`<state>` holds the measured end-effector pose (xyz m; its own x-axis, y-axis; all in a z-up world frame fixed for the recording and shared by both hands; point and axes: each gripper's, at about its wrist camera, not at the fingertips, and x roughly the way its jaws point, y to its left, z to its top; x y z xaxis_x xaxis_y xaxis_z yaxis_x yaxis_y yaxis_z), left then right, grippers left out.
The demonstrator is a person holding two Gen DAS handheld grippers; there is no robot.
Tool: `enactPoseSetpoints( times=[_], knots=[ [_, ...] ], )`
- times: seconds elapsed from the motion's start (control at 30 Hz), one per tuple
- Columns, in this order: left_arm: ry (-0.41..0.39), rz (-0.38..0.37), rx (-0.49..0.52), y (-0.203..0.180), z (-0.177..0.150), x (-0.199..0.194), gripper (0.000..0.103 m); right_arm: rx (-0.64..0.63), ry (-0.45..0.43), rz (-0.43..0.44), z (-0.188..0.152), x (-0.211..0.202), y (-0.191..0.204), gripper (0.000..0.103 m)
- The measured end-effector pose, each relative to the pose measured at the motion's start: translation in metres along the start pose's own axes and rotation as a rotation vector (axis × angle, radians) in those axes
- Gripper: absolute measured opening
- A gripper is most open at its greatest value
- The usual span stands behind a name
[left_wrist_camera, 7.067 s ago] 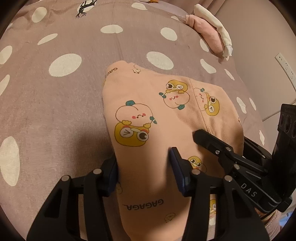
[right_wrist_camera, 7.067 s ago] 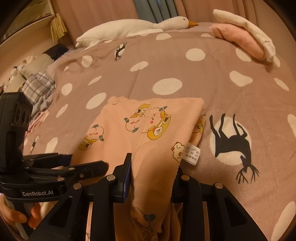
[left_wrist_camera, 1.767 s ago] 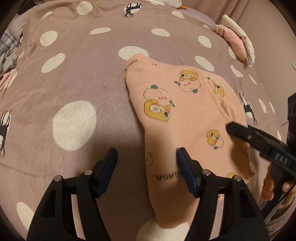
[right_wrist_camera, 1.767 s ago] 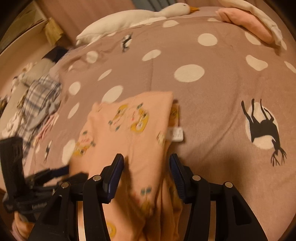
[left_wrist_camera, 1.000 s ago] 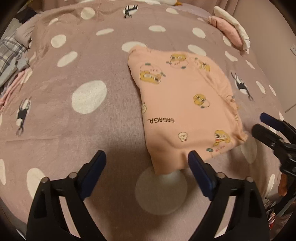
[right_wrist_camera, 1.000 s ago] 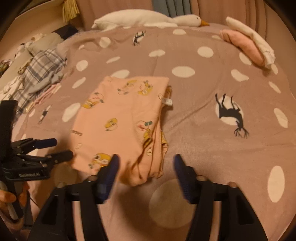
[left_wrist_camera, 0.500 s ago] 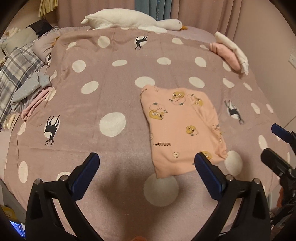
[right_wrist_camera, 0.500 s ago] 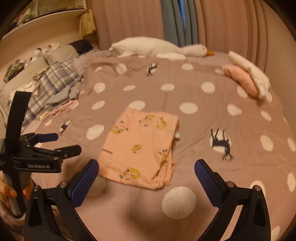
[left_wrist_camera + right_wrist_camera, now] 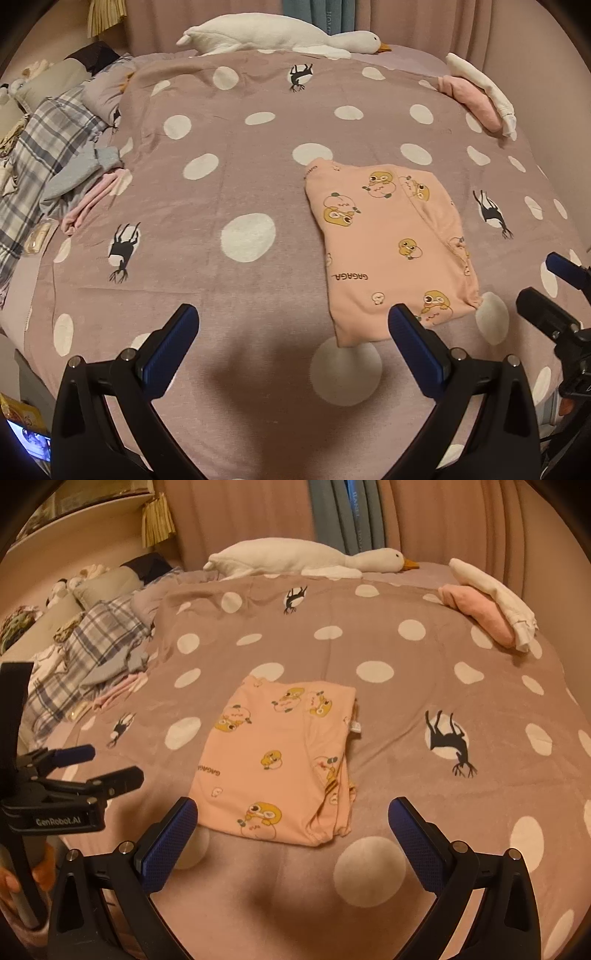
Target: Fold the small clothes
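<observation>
Spread under both of your grippers is a mauve bedspread [image 9: 229,177] with white dots and small black deer, and everything below is placed against the peach garment [image 9: 275,755] lying on it. That garment, printed with yellow ducks, sits flat as a neat rectangle, its layered edges stacked along the side toward the deer print; by the look of it, its folding is finished and it needs nothing but perhaps a move to a pile. Your left gripper [image 9: 291,334] hangs above the spread on the near side of the garment, and its jaws have just been opening to full width with nothing between them; its inner finger overlaps the garment's near corner only in the view, not touching. Your right gripper [image 9: 291,830] is likewise spread wide, having just been opening, and empty, hovering short of the garment's near edge. Beyond the garment, toward the far corner, a pink and a white piece [image 9: 487,605] lie folded together, which reads as work already done. Off to the other side, well apart, a loose heap of plaid, grey and pink clothes [image 9: 62,166] looks unfolded, so that is likely what remains. A plush goose [image 9: 306,559] lies along the far edge. No basket, box or other container is in view, so there is nothing to report inside one.
</observation>
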<state>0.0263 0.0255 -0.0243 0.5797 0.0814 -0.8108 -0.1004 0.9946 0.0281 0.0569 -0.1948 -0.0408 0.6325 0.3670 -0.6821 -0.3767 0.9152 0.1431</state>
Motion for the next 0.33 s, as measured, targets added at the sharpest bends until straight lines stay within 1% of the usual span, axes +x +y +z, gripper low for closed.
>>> enactPoseSetpoints(
  times=[0.33],
  knots=[
    [-0.005,-0.003,0.0,-0.001,-0.0002,-0.0036,0.103,-0.01,0.008,0.006,0.0029,0.0006,0.0053,0.102]
  ],
)
